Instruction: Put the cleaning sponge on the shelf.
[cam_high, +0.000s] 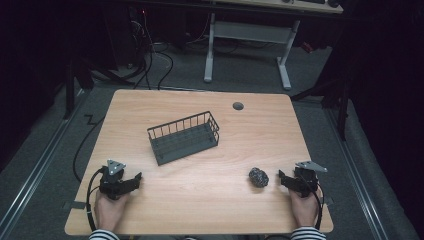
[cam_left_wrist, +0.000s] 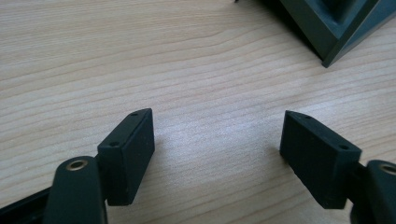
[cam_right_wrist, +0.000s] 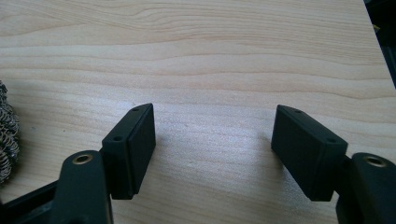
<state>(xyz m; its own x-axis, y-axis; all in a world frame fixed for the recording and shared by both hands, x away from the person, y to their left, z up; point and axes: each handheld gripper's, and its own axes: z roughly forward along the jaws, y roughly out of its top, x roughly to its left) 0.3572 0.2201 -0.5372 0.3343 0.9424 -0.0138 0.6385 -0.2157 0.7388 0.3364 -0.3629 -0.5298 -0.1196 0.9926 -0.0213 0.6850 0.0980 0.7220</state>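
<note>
At the 4 o'clock area of the light wooden surface (cam_high: 200, 200), the dark metal scouring ball (cam_high: 259, 177) lies just beside the right gripper (cam_high: 284, 179), fingers spread and empty. The left gripper (cam_high: 136, 180) at 8 o'clock is likewise spread. An off-centre pinch could roll the ball away, short of the dark wire basket (cam_high: 184, 137).

No readable text, labels, brands, numbers or signs on anything here

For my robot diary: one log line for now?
left gripper: open, empty | right gripper: open, beside steel scourer | wire basket: mid-table

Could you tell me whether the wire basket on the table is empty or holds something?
Empty: the high view shows only the bare floor of the basket. The steel-wool scrubber lies on the table, apart from it.
</note>
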